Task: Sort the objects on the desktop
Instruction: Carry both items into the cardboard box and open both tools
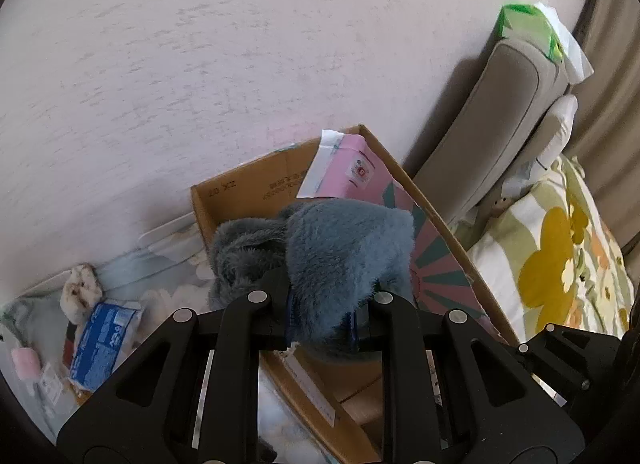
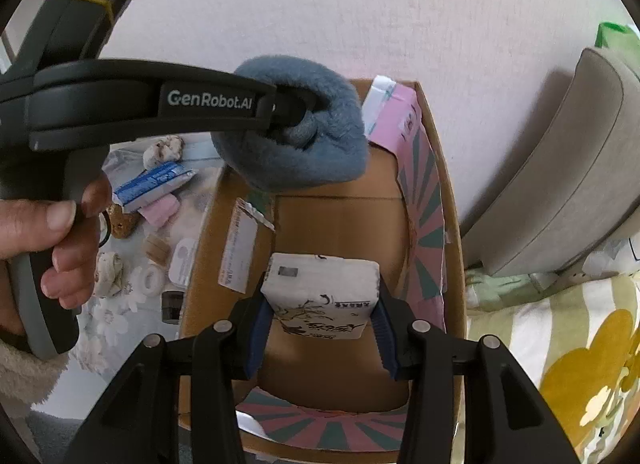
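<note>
My left gripper (image 1: 320, 304) is shut on a fluffy blue-grey plush item (image 1: 340, 260) and holds it above the open cardboard box (image 1: 224, 199). In the right wrist view the left gripper (image 2: 292, 111) and the plush (image 2: 320, 159) hang over the box's far end. My right gripper (image 2: 320, 324) is shut on a white tissue pack (image 2: 324, 292) with black print, held over the inside of the box (image 2: 456, 223).
Small items lie on the floral cloth left of the box: a blue-white packet (image 2: 156, 183), a pink block (image 2: 160, 211), tape rolls (image 2: 150, 280), a white case (image 2: 182, 264). A grey cushion (image 2: 560, 183) and a flowered bedspread (image 2: 560, 364) lie right. The wall is behind.
</note>
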